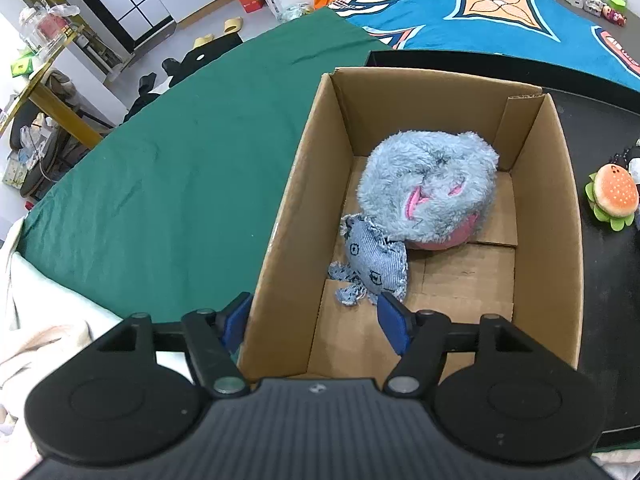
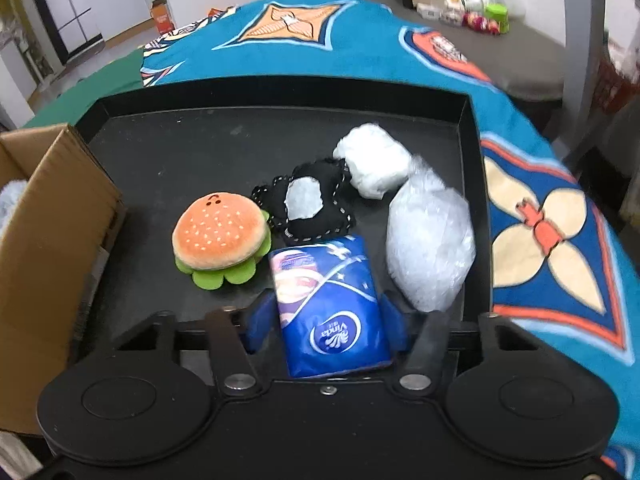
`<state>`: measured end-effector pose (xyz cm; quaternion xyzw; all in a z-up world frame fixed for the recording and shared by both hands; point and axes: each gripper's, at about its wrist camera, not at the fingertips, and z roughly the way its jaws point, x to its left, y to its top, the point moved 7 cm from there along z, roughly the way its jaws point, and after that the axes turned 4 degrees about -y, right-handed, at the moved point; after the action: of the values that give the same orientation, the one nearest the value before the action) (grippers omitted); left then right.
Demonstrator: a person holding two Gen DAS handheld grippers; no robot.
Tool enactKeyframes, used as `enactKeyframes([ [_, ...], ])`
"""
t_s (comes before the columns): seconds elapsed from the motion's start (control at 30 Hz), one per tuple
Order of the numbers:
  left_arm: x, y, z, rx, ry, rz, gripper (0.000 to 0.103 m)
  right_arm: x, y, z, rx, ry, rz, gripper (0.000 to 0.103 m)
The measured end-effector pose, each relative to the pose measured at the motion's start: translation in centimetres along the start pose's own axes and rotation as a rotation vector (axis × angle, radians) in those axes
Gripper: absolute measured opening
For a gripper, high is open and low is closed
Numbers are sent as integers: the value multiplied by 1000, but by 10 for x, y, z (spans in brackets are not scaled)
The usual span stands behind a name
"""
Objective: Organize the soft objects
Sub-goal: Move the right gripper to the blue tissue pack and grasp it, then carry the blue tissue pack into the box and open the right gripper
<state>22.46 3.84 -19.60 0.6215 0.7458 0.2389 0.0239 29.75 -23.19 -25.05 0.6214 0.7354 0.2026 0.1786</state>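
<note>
The tissue pack (image 2: 334, 312), blue and soft-sided, lies lengthwise between the pads of the right gripper (image 2: 330, 320), its near end up against the gripper's body and its far end reaching out past the fingertips; the blue pads appear to press on both long sides, so I read it as pinched. To lift it well, I would judge that the squeeze should stay gentle enough not to crush the pack, and the pack should come straight up clear of its neighbours. Just beyond the fingertips lies a black stitched pouch (image 2: 308, 200); ahead and to the left sits the burger plush (image 2: 222, 240), and to the right a clear plastic bag (image 2: 430, 240), all on the black tray (image 2: 168, 148). The cardboard box (image 1: 552, 208) stands at far left. The left gripper (image 1: 316, 320) hangs spread and empty, straddling the box's near-left wall, with the denim toy (image 1: 372, 264) just ahead of its inner pad and the grey fluffy plush (image 1: 428, 184) beyond.
</note>
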Motion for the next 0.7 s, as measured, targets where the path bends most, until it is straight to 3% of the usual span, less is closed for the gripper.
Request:
enactKeyframes([
  [0.37,2,0,-2,-12,-19,-5,67,-7,7,-23,-30,49,74,52],
  [0.7,15,-3,-6,-34,-72,-43,67,18,27,-55,-97,107,74,52],
])
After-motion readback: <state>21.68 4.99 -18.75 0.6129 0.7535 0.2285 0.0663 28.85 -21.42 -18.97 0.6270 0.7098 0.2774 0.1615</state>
